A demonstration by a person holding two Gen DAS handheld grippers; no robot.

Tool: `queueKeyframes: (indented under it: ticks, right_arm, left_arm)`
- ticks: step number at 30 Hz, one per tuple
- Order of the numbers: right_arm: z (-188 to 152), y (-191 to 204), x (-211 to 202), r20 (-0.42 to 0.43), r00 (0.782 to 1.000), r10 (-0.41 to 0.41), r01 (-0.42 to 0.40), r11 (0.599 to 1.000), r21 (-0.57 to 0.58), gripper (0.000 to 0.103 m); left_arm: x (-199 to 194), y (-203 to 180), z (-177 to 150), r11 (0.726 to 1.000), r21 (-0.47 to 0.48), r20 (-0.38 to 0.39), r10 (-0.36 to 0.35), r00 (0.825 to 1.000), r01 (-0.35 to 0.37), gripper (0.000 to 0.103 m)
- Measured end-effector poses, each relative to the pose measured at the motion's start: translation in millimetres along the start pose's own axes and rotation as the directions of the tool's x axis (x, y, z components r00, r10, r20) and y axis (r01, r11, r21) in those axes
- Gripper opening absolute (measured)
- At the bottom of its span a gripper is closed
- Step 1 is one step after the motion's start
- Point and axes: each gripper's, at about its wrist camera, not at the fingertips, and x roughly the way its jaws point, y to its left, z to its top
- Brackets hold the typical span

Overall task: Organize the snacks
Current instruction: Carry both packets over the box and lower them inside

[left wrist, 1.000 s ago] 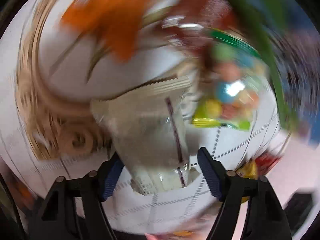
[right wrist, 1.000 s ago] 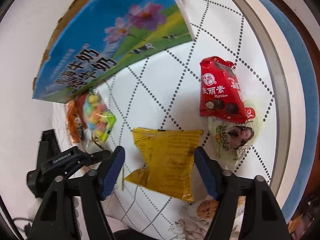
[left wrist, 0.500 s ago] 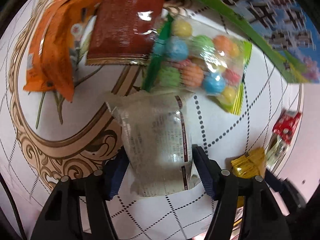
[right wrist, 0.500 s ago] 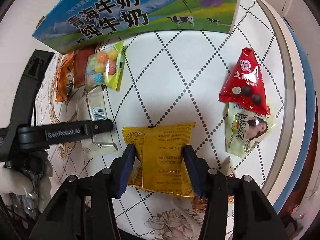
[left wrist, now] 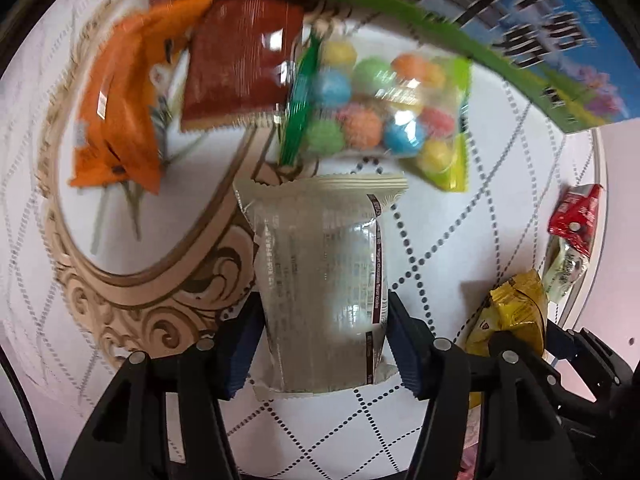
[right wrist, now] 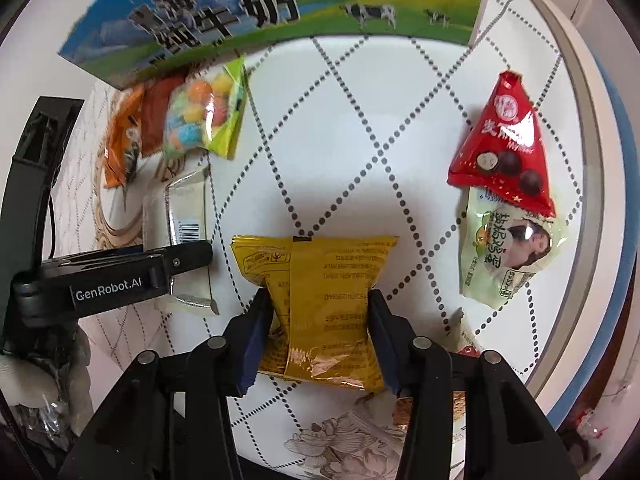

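Fingers of my left gripper pinch the silver cookie packet between them — my right gripper likewise clamps the yellow snack bag (both on the tablecloth).

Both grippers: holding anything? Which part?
Left gripper pinches the silver cookie packet across its lower sides. Right gripper pinches the yellow snack bag across its lower half.

Yellow packet, red triangular pouch, white dotted-diamond tablecloth
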Motion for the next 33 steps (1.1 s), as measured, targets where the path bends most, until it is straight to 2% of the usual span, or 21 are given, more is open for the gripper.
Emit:
queueKeyframes:
  ticks: [5, 8, 11, 15, 17, 19, 22, 27, 33]
  right_arm:
    - [3, 3, -35, 0.076, 0.995, 0.061, -0.063, 0.998, 0.027, 0.045]
    - [16, 9, -72, 0.161, 0.981, 0.104, -0.110, 0.994, 0.028, 0.045]
    - [32, 10, -110, 0.245, 0.961, 0.129, -0.137, 0.990, 0.015, 0.045]
    - [67, 12, -162, 0.372, 0.922, 0.108, -0.109, 0.994, -0.020, 0.045]
    - [83, 8, -179, 0.420, 0.903, 0.089, -0.089, 0.996, -0.020, 0.045]
    - [106, 4, -187, 0.452, 0.891, 0.050, -0.051, 0.999, -0.011, 0.045]
    - [136, -2, -184, 0.468, 0.884, 0.002, -0.009, 1.000, 0.013, 0.045]
    - [171, -15, -163, 0.436, 0.899, -0.051, 0.036, 0.998, 0.041, 0.045]
    - [190, -29, -130, 0.369, 0.927, -0.066, 0.045, 0.997, 0.066, 0.045]
  left_arm:
    - [-57, -2, -9, 0.998, 0.043, 0.094, -0.055, 0.994, 0.051, 0.057]
    - [-101, -6, -8, 0.994, 0.084, 0.163, -0.087, 0.983, 0.074, 0.057]
    - [-146, -19, 16, 0.987, 0.127, 0.229, -0.126, 0.965, 0.098, 0.057]
    - [-187, -45, 61, 0.978, 0.162, 0.282, -0.171, 0.944, 0.129, 0.057]
    - [-182, -82, 90, 0.979, 0.166, 0.309, -0.163, 0.937, 0.116, 0.057]
    - [-177, -103, 119, 0.980, 0.168, 0.312, -0.152, 0.938, 0.103, 0.057]
    - [-169, -115, 154, 0.980, 0.162, 0.263, -0.152, 0.953, 0.112, 0.057]
    - [-135, -128, 202, 0.986, 0.142, 0.172, -0.113, 0.979, 0.089, 0.057]
    - [-101, -137, 218, 0.984, 0.153, 0.096, -0.105, 0.990, 0.089, 0.058]
